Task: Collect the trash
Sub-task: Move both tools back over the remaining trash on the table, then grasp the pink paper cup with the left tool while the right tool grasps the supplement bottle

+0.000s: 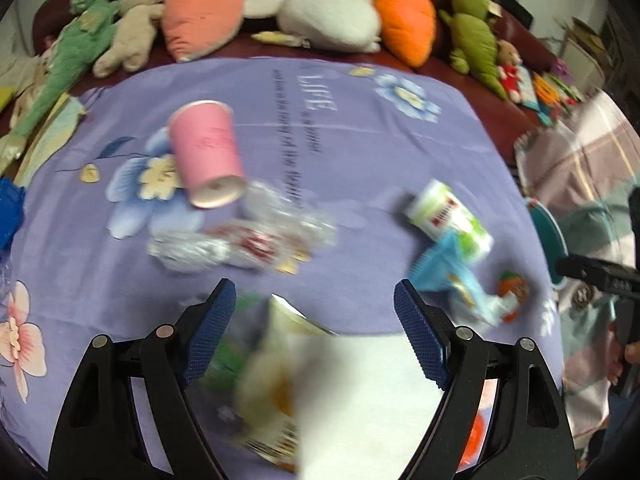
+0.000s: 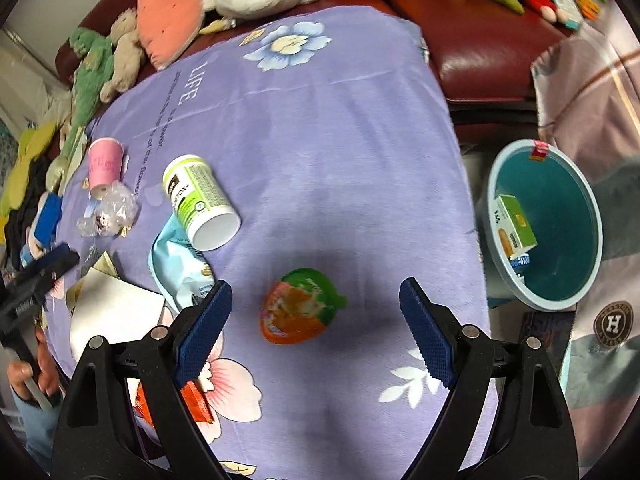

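Observation:
My right gripper [image 2: 316,292] is open above the purple floral cloth [image 2: 320,120], with an orange and green strawberry-shaped packet [image 2: 300,308] lying below, between its fingers, untouched. A green and white canister [image 2: 200,200] lies on a light blue wrapper [image 2: 176,264] to the left. My left gripper [image 1: 315,296] is open over a blurred yellow and white carton [image 1: 276,380] and white paper [image 1: 368,400]. Ahead of it lie a pink paper cup [image 1: 206,156] and crumpled clear plastic [image 1: 240,240]. The teal bin [image 2: 568,200] stands off the cloth's right edge with a green box [image 2: 516,228] inside.
Plush toys [image 1: 328,16] line a dark red sofa [image 2: 480,52] behind the cloth. A checked blanket [image 2: 592,88] lies past the bin. An orange wrapper [image 2: 192,400] shows under my right gripper's left finger. A hand [image 2: 28,376] holds the other gripper at the left edge.

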`<state>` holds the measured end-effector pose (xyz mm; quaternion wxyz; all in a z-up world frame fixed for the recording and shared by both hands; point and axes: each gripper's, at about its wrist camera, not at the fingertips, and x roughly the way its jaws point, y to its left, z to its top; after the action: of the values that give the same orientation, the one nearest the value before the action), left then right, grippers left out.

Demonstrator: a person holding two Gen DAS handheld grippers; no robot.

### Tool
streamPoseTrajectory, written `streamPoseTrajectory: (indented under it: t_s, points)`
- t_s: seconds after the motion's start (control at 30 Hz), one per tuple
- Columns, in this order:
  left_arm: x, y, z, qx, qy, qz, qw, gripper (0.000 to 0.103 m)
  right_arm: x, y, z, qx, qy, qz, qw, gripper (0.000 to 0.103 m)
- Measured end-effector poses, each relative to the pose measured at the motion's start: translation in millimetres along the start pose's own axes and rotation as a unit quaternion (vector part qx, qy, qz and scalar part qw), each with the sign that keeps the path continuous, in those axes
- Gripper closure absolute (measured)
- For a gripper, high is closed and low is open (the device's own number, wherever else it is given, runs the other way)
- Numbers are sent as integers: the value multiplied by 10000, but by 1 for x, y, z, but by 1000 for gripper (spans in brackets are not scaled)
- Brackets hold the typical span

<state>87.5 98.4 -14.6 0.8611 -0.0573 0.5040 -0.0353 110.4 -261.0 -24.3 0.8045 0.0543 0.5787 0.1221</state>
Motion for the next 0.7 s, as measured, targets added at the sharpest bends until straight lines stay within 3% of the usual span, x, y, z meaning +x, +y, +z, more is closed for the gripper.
streamPoseTrajectory:
  t_s: [0.13,0.33,0.47,0.7]
  points:
    - [9,24,13,-265,-13,-30,9996,21,8,26,15,-282,83,34,9996,21]
    - [21,40,19,-454,12,-144,9989,21,37,89,52,-1182,175,-4,9928,22]
    - [27,52,25,-475,10,-112,9988,21,65,120,68,-1577,412,-21,9866,43]
    - [44,83,50,-712,26,0,9975,21,108,138,76,-1764,858,-49,9806,43]
